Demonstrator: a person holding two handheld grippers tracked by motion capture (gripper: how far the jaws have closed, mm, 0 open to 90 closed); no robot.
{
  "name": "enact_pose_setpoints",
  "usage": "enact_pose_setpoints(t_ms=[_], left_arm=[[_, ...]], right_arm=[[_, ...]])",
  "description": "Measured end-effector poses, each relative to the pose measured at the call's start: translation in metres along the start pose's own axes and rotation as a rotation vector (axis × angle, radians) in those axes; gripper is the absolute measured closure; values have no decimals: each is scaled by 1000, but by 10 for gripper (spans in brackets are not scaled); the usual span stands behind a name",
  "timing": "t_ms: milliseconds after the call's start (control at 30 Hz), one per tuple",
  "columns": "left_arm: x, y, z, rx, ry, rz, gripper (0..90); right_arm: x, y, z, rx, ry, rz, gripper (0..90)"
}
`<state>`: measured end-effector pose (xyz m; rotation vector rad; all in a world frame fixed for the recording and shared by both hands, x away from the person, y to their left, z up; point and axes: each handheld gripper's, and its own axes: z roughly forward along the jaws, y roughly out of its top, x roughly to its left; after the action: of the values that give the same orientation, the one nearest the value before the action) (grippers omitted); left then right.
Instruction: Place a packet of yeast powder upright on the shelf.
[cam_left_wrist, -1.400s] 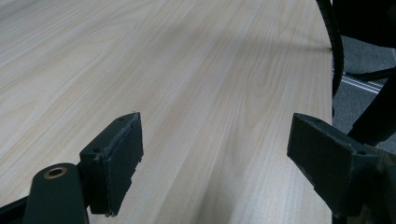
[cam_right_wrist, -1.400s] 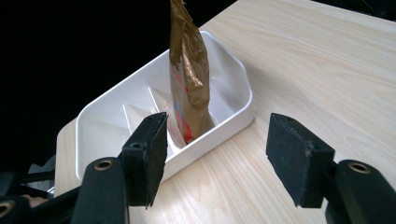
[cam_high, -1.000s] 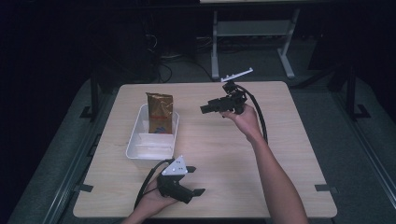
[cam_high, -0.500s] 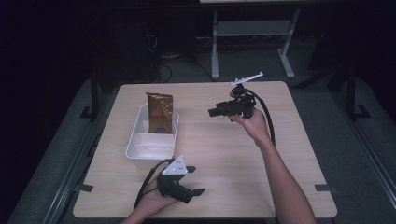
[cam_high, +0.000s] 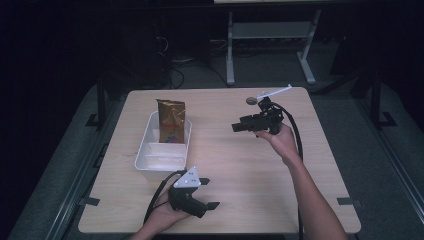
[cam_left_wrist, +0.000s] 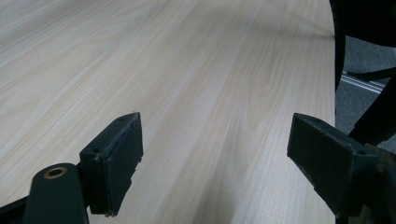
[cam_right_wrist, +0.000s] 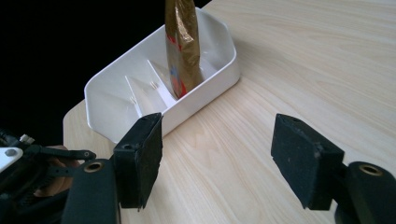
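Dark workshop floor surrounds a pale wood table (cam_high: 250, 165), seen from above w/ a person's forearms entering at the near edge. At left, a white tray (cam_high: 150, 162) w/ inner dividers sits on the table; a gold foil bag (cam_high: 170, 121) stands upright in its far compartment. Just beside the tray's near corner, the left gripper (cam_high: 212, 194) rests low at the table's near edge, grey plate on top, jaws wide apart & holding nothing. Farther right, the right gripper (cam_high: 236, 127) is held up above the table, aimed toward the tray, jaws likewise wide apart & empty. Beyond it, near the far edge, lie a small round object and a white strip, too small to identify.
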<state>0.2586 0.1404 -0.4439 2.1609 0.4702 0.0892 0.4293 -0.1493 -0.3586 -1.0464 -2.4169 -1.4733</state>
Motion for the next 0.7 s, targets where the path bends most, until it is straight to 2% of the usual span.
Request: enact_pose_setpoints(t_ms=[200,533,700], left_arm=[[0,0,0,4,-1,0,177],[0,0,0,4,-1,0,177],[1,0,1,6,-1,1,177]], right_arm=[[-4,-11,-8,7,2,19,326],[-3,-28,-23,-16,-2,24,333],[-3,-38,-30,-7,4,34,330]])
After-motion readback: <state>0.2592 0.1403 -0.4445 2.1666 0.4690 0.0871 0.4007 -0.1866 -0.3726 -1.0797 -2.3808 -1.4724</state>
